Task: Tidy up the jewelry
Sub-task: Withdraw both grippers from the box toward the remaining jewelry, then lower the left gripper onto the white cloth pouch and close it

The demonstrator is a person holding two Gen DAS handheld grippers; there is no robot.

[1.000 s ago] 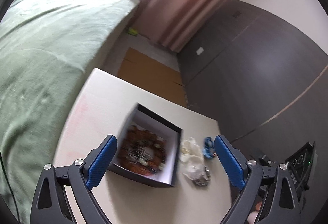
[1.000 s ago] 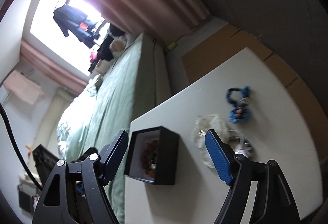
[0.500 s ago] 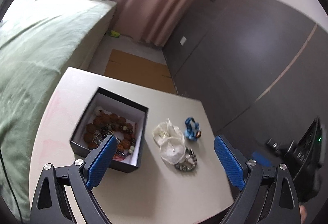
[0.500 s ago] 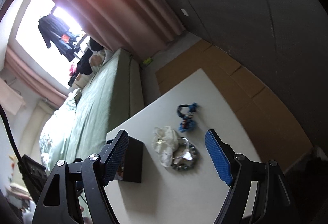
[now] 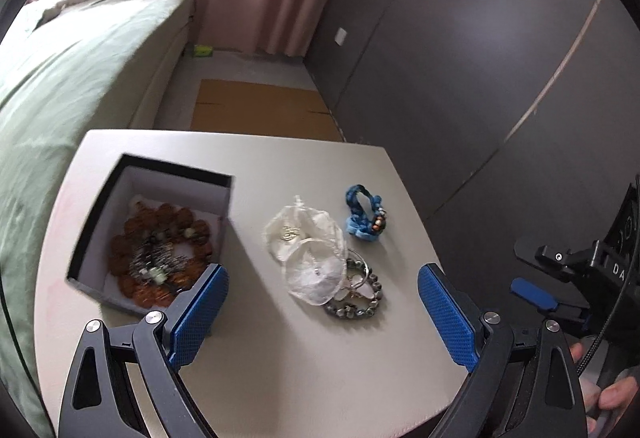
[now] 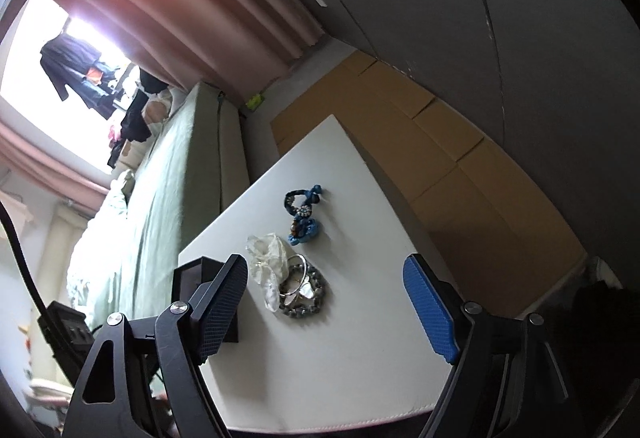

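Both views have swung round in the last second, so the loose jewelry, earlier at the lower right of the left wrist frame, now lies mid-frame between the wide, empty fingers of the left gripper (image 5: 323,318); I judge a first pick is being lined up. The right gripper (image 6: 325,312) has just opened a little further, nothing between its fingers. On the table (image 5: 280,370): one box (image 5: 100,205) holding brown beads (image 5: 160,222), one white pouch (image 5: 308,242), one blue bracelet (image 5: 362,215), one grey bead bracelet (image 5: 360,300).

Left gripper (image 5: 322,312) and right gripper (image 6: 324,302): black frames, silver screws, textured blue pads on the jaws
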